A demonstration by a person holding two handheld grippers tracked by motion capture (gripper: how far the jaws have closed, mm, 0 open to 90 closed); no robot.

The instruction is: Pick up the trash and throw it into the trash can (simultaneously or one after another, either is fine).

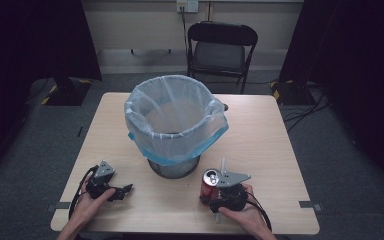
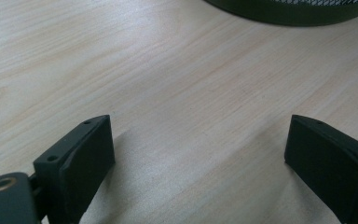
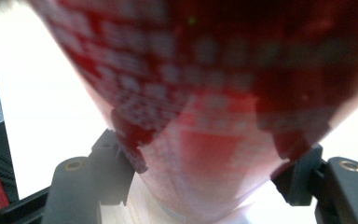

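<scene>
A red drink can [image 1: 209, 184] stands upright on the wooden table [image 1: 265, 135], just in front of the waste bin and to its right. My right gripper [image 1: 213, 193] reaches it from the right, and in the right gripper view the can [image 3: 223, 93] sits between the two jaws with both pads against its sides. My left gripper [image 1: 122, 191] rests low at the table's near left, pointing right. Its jaws [image 2: 198, 154] stand wide apart over bare wood with nothing between them.
A mesh waste bin [image 1: 175, 120] lined with a pale blue-white bag stands at the table's middle; its dark base [image 2: 298, 11] is ahead of the left gripper. A black folding chair [image 1: 220, 50] stands beyond the far edge. Cables lie on the floor at right.
</scene>
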